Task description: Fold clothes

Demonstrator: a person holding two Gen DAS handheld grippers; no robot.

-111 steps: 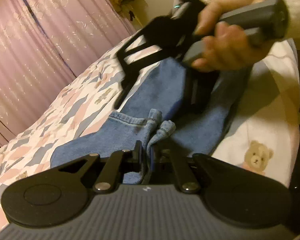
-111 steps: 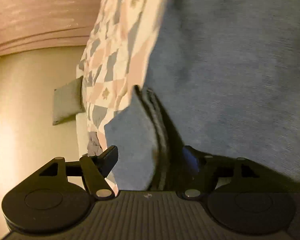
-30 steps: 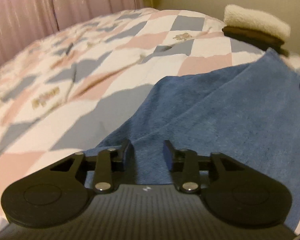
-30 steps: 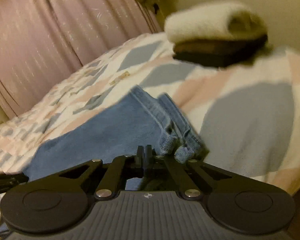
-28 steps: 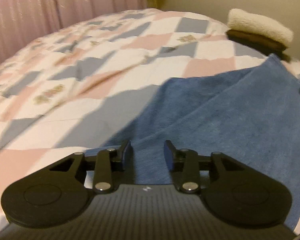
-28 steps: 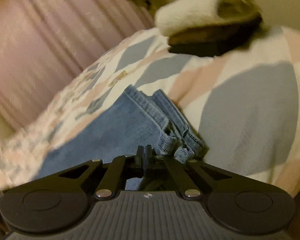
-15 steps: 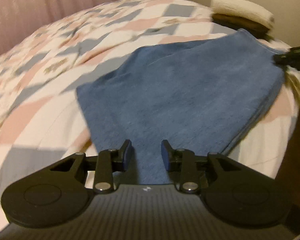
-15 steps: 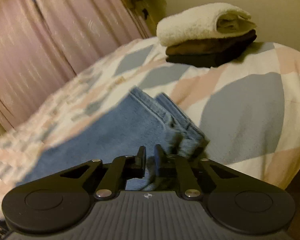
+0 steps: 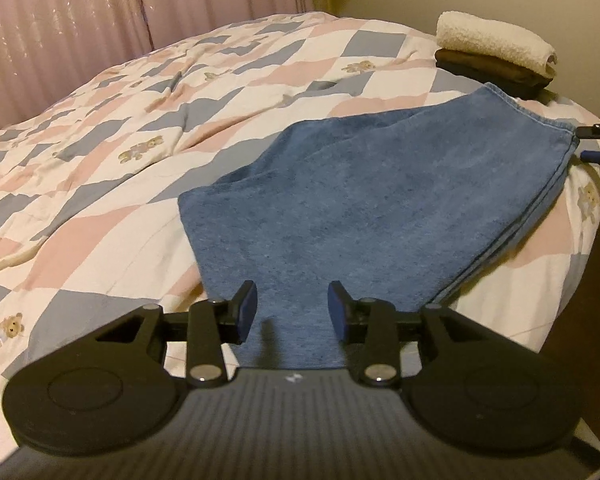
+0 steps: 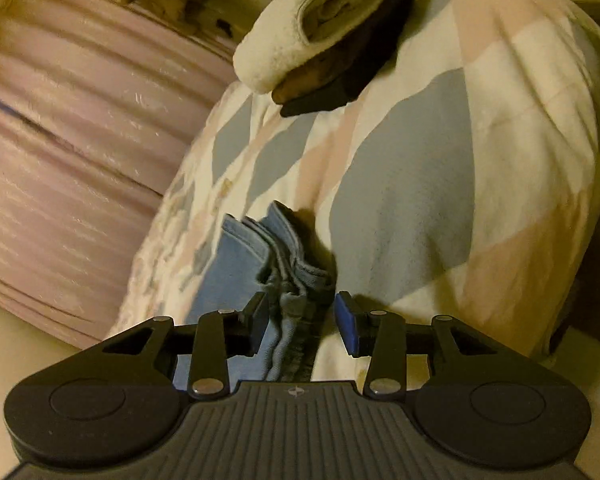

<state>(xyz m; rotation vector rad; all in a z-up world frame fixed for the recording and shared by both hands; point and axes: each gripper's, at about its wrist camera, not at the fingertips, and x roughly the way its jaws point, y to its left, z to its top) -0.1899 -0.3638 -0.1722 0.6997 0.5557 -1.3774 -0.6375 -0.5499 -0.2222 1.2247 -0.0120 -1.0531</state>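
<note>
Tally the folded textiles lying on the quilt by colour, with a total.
Blue: 1, the folded jeans
Cream: 1, the rolled towel on top of the stack
Dark brown: 1 at least, the folded cloth under it; its layers are hard to separate
Total: 3

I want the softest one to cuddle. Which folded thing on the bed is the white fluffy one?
The rolled cream-white fluffy towel, topping the stack at the bed's far corner. Beneath it lie dark brown folded cloths; the folded blue denim jeans lie flat nearer.
</note>
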